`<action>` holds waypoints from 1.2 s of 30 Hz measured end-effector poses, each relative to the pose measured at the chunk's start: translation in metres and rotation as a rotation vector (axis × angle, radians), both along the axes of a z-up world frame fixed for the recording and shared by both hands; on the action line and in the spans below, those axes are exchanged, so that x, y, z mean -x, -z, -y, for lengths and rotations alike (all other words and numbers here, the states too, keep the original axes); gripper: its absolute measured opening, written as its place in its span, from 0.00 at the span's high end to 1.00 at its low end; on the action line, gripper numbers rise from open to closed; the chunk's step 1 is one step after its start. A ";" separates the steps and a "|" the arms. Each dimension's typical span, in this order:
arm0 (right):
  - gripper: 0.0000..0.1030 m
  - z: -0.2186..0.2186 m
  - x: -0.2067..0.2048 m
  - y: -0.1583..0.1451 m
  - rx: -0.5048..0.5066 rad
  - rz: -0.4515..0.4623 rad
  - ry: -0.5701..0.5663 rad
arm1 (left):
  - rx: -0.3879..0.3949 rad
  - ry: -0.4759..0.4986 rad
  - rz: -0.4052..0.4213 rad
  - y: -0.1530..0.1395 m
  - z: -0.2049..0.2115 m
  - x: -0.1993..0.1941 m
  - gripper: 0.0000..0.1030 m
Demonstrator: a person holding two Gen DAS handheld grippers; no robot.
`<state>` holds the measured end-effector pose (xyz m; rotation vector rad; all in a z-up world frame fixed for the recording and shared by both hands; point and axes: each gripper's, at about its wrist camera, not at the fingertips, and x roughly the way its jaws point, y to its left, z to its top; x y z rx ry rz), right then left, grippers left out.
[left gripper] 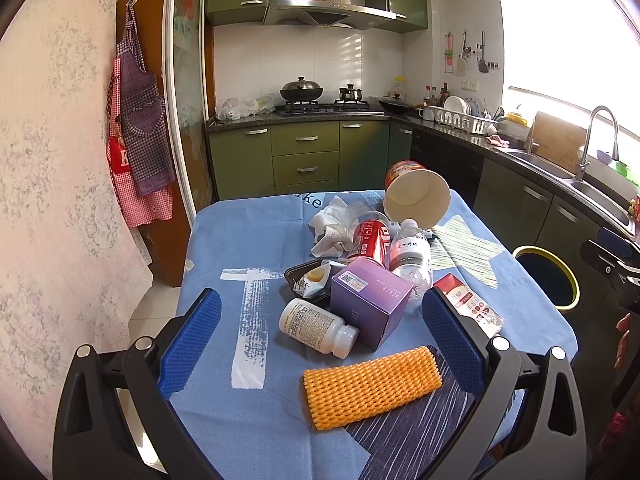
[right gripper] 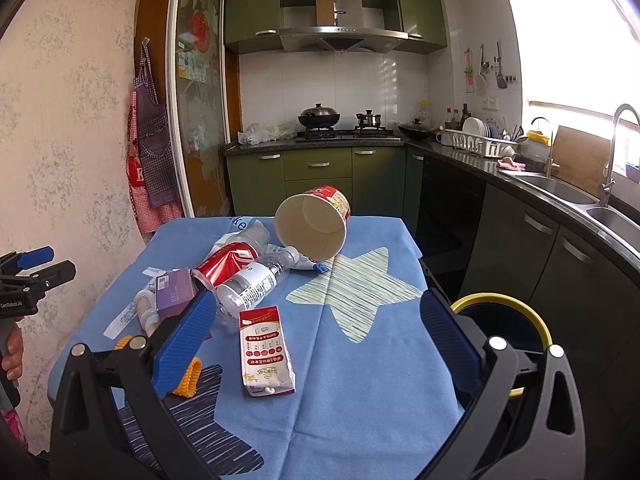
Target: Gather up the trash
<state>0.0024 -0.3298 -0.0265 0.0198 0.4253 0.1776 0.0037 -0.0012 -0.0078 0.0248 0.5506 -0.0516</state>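
Trash lies on a blue-clothed table point(left gripper: 224, 240): an orange foam net point(left gripper: 372, 386), a white pill bottle point(left gripper: 316, 326), a purple box point(left gripper: 370, 300), a black tray point(left gripper: 308, 278), a red can point(left gripper: 370, 238), a clear plastic bottle point(left gripper: 412, 254), crumpled tissue point(left gripper: 334, 226), a tipped paper bucket point(left gripper: 416, 198) and a red-white packet point(right gripper: 264, 350). My left gripper point(left gripper: 320, 316) hangs open above the near edge, the pill bottle and box between its fingers' line. My right gripper point(right gripper: 316, 324) is open over the packet. A yellow-rimmed bin point(right gripper: 500, 320) stands right of the table.
Green kitchen cabinets point(left gripper: 308, 156) and a stove with pots stand behind the table. A dark counter with a sink point(right gripper: 560, 188) and dish rack runs along the right. Aprons point(left gripper: 140, 120) hang on the left wall. A hand point(right gripper: 12, 352) holds the left gripper's handle.
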 end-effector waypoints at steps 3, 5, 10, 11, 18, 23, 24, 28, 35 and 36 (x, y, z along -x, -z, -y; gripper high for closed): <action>0.06 0.000 0.000 0.000 -0.001 -0.001 0.001 | -0.002 0.001 -0.002 0.000 0.000 -0.001 0.04; 0.06 0.000 0.000 0.001 -0.002 -0.001 0.001 | -0.001 0.001 -0.004 0.000 0.000 -0.001 0.04; 0.06 0.002 -0.008 0.005 -0.007 -0.009 -0.002 | -0.010 -0.008 -0.022 0.004 -0.001 -0.011 0.04; 0.06 0.002 -0.010 0.006 -0.004 -0.006 0.001 | -0.013 -0.008 -0.027 0.005 -0.001 -0.016 0.04; 0.06 0.006 -0.060 -0.004 0.047 0.069 0.032 | -0.022 -0.030 -0.032 0.008 -0.020 -0.078 0.04; 0.06 -0.014 -0.142 0.001 0.153 0.047 -0.010 | 0.009 -0.057 -0.019 0.010 -0.043 -0.149 0.04; 0.07 -0.018 -0.161 0.006 0.163 0.034 -0.021 | 0.010 -0.061 -0.018 0.012 -0.046 -0.162 0.04; 0.39 -0.031 -0.235 0.031 0.220 -0.040 -0.012 | -0.005 -0.086 -0.007 0.021 -0.057 -0.216 0.04; 0.64 -0.047 -0.320 0.077 0.303 -0.113 0.046 | 0.048 -0.106 -0.068 0.052 -0.070 -0.266 0.04; 0.65 -0.049 -0.327 0.081 0.316 -0.116 0.047 | 0.044 -0.106 -0.075 0.056 -0.071 -0.268 0.04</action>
